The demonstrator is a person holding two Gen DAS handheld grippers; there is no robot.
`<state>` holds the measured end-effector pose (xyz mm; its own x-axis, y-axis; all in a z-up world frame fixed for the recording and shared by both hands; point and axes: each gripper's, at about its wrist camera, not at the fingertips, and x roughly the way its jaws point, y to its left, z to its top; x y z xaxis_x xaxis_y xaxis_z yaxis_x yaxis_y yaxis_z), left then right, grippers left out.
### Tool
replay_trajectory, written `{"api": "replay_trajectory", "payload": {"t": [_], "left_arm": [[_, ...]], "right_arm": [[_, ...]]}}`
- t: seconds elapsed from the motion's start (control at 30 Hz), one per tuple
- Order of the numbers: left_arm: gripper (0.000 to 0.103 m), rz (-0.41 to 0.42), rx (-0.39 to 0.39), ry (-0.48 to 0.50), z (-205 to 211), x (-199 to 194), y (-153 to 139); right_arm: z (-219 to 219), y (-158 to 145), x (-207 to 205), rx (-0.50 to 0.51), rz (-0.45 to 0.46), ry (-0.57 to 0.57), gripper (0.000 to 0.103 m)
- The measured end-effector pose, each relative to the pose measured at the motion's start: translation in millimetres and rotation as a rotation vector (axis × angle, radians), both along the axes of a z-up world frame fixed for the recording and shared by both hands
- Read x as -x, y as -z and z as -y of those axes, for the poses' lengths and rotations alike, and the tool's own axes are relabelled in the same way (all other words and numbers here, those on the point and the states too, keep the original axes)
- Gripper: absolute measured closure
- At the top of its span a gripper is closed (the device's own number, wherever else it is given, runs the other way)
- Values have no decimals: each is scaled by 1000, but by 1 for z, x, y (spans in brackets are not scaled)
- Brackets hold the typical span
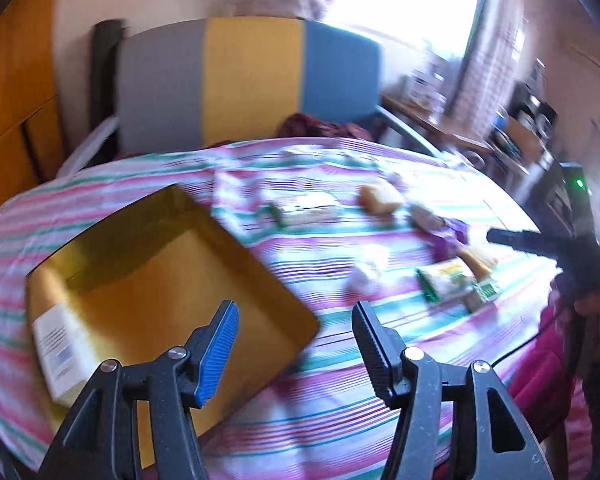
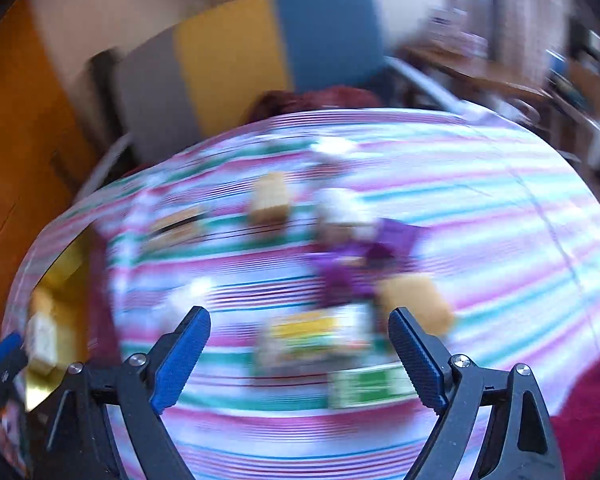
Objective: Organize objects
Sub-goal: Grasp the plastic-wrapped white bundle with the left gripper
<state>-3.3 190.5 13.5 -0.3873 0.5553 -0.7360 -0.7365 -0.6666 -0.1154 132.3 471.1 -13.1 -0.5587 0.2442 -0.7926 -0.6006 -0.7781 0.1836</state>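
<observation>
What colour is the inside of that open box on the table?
Shiny gold. The box shows best in the left wrist view, lying on the striped cloth.

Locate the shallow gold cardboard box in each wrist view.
Left wrist: the shallow gold cardboard box fills the lower left, on the striped tablecloth.
Right wrist: only a blurred gold edge at the far left.
Shared landmark: the grey, yellow and blue chair back behind the table.

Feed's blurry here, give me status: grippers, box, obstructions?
Left gripper and right gripper open, empty. Gold cardboard box empty on striped tablecloth. Snack packets loose, nothing blocking.
</observation>
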Motion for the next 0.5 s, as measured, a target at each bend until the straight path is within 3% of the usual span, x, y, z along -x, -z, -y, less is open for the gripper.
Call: {"api": "replay_trajectory", "payload": {"t": [0.13,0.23,0.3,0.5], "left_arm": [[43,7,36,97,-46,-9,9],[43,-20,72,167,-78,-14,18],[43,-28,115,186,-98,-12,30],[43,16,188,187,-147,5,64]], "right_arm": [[-40,15,-30,52,-35,122,11],[-61,21,-48,175,-140,188,11],[-62,17,-54,166,-204,204,10],[-66,16,-57,220,-278,205,9]]}}
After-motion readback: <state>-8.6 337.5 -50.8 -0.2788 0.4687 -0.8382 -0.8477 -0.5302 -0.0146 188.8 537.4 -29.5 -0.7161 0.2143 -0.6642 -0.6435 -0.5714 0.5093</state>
